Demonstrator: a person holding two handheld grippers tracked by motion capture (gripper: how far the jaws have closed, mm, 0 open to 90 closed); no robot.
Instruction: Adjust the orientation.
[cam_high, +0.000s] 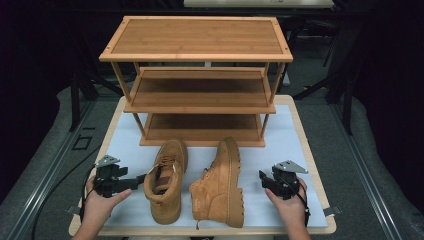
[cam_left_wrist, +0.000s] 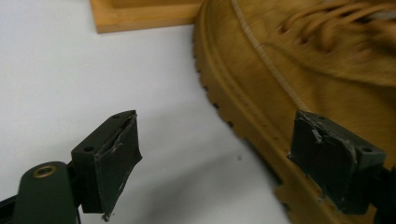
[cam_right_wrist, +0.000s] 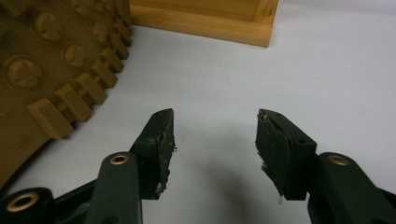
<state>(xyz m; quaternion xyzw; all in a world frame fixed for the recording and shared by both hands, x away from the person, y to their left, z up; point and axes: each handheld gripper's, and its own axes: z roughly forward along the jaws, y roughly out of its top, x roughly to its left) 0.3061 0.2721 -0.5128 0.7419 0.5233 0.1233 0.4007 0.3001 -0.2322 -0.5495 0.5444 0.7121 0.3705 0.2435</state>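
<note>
Both grippers sit low over the white table top (cam_high: 300, 135), one at each side of a pair of tan boots. From the centre of the high view, the left gripper (cam_high: 136, 179) lies at about eight o'clock, held in the person's left hand (cam_high: 98, 202), and its jaws point toward the upright boot (cam_high: 166, 180), just beside the heel end. In the left gripper view the jaws stand spread wide with nothing between the pads; one pad hangs over bare table, the other shows in front of the boot's side wall above the sole, and whether it touches cannot be told. The right gripper (cam_high: 263, 178) lies at about four o'clock in the right hand (cam_high: 290, 202), jaws spread and empty over the white surface, near the second boot (cam_high: 221, 185), which lies tipped on its side with its lugged sole facing that gripper. At twelve o'clock stands a three-tier wooden shoe rack (cam_high: 197, 40), its shelves bare, its base just behind the boots' toes.
</note>
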